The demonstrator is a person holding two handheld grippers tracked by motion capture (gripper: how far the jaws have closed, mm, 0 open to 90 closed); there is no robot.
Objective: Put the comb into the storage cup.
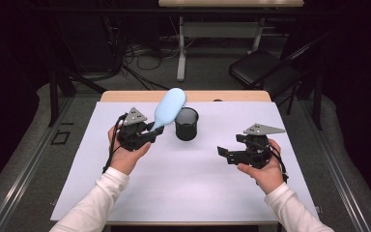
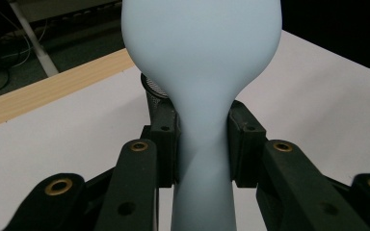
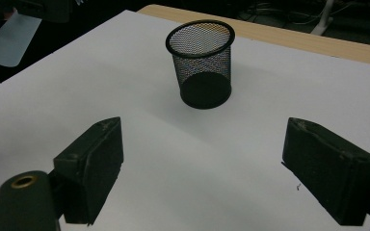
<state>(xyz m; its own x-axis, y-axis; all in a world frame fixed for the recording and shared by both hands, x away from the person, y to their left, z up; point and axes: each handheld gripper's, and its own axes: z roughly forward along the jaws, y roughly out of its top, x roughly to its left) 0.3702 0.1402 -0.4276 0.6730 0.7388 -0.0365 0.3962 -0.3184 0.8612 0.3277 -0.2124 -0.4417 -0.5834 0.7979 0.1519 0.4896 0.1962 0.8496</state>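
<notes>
Pale-blue hairbrush (image 1: 169, 108) sits upper centre-left of the high view, lifted off the counter (image 1: 188, 183), head tilted up-right w/ its tip just left of the black mesh cup's (image 1: 187, 124) rim. Left tool (image 1: 150, 131) is clamped on the brush handle; in the left gripper view both pads (image 2: 165, 144) press the narrow neck, handle running down btwn them. Mesh cup stands upright at frame centre, empty as far as the right gripper view shows. Right tool (image 1: 223, 153), centre-right and well apart from the cup, has jaws spread wide, holding nothing, above bare white counter.
</notes>
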